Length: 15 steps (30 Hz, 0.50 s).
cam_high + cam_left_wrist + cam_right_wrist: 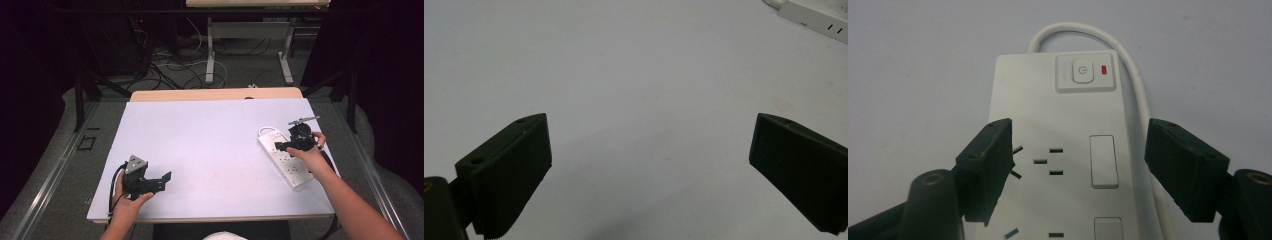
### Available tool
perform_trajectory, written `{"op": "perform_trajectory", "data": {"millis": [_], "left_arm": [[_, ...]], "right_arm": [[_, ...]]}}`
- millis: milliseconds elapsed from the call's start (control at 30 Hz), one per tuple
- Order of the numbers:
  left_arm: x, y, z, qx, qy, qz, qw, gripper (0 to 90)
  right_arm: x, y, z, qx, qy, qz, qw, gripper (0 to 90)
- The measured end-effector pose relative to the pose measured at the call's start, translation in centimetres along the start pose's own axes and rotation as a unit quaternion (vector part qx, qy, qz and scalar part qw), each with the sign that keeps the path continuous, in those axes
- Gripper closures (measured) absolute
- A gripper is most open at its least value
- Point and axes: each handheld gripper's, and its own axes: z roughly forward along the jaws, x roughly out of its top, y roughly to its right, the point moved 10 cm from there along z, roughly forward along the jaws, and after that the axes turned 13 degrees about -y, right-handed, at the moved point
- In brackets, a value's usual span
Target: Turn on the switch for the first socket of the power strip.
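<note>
A white power strip point(283, 158) lies on the right side of the white table point(210, 145), its cable looping at the far end. My right gripper point(284, 146) hovers over the strip's middle, open. In the right gripper view its jaws straddle the strip point(1058, 150) just below the power button point(1083, 71), whose small light glows red. My left gripper point(167, 177) rests near the table's front left corner, open, with nothing between its jaws point(649, 170). A corner of the power strip point(819, 17) peeks in at the top right of the left gripper view.
A second table's legs point(210, 55) and loose cables point(170, 65) lie on the floor beyond the table. A wooden edge point(215, 94) borders the table's far side. Dark frames stand to both sides.
</note>
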Motion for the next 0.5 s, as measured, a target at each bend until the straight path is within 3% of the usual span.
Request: {"op": "perform_trajectory", "data": {"millis": [200,500], "left_arm": [[0.0,0.0,0.0,0.001,0.001,0.001,1.0000,3.2],[0.0,0.0,0.0,0.001,0.000,0.001,1.0000,3.2]], "right_arm": [[-0.1,-0.5,-0.2,0.005,0.004,0.002,1.0000,16.2],[-0.4,-1.6,-0.4,-0.001,0.003,-0.015,0.9999,6.9]]}}
